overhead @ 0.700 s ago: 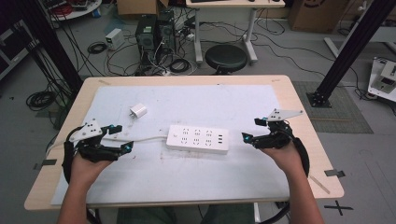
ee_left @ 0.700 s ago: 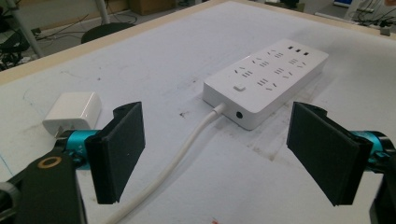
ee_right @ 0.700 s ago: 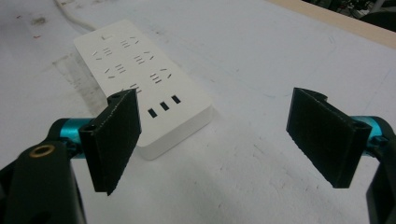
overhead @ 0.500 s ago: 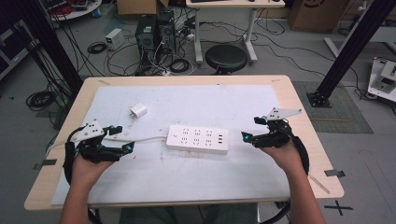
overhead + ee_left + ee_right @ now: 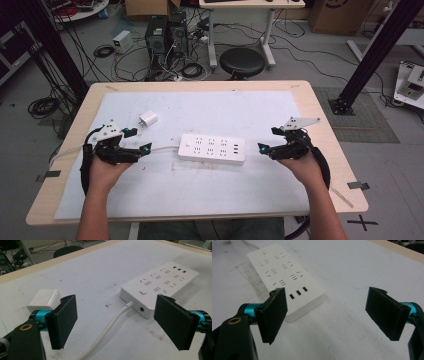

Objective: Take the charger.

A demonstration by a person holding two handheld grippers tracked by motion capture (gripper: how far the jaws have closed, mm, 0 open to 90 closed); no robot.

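A white power strip (image 5: 212,148) lies flat in the middle of the table. Its white cable (image 5: 160,149) runs off to the left. A small white plug adapter (image 5: 148,119) rests on the mat behind and left of the strip. My left gripper (image 5: 139,140) hovers open just left of the strip and points at its cable end. In the left gripper view the open left gripper (image 5: 117,315) frames the cable (image 5: 110,325), with the strip (image 5: 160,282) ahead and the adapter (image 5: 45,300) beside the left pad. My right gripper (image 5: 268,139) is open off the strip's right end. The right gripper view shows the open right gripper (image 5: 327,315) holding nothing, beside the strip (image 5: 284,277).
A pale mat (image 5: 200,200) covers most of the wooden table (image 5: 320,110). On the floor beyond the far edge are a black stool (image 5: 242,62), computer cases (image 5: 165,35) and tangled cables. Black frame posts (image 5: 375,60) stand at both back corners.
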